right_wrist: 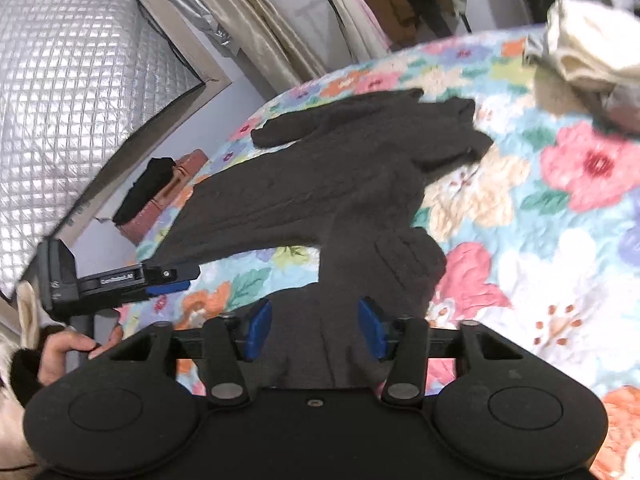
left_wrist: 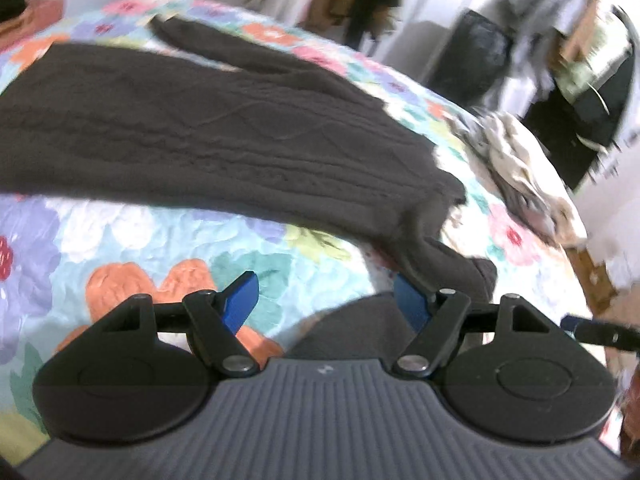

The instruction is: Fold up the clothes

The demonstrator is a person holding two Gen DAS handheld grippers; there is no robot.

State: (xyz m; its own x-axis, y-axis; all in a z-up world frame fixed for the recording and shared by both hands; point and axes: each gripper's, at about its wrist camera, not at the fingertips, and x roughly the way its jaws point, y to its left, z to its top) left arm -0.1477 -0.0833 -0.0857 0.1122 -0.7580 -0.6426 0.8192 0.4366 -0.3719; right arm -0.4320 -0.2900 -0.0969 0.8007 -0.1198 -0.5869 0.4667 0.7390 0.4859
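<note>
A dark brown cable-knit sweater (left_wrist: 224, 136) lies spread on a floral quilt (left_wrist: 132, 236). One sleeve runs down toward me; its cuff end lies between the open blue pads of my left gripper (left_wrist: 326, 300), near the right pad (left_wrist: 412, 304). In the right wrist view the sweater (right_wrist: 332, 176) stretches away, and its near sleeve (right_wrist: 380, 264) passes between the open pads of my right gripper (right_wrist: 316, 328). The left gripper (right_wrist: 168, 280) shows there at the left, held by a hand.
A crumpled pile of pale clothes (left_wrist: 516, 168) sits at the quilt's right side; it also shows in the right wrist view (right_wrist: 588, 52). A reddish box with a black item (right_wrist: 156, 192) sits past the bed's far edge. Curtains and hanging clothes are behind.
</note>
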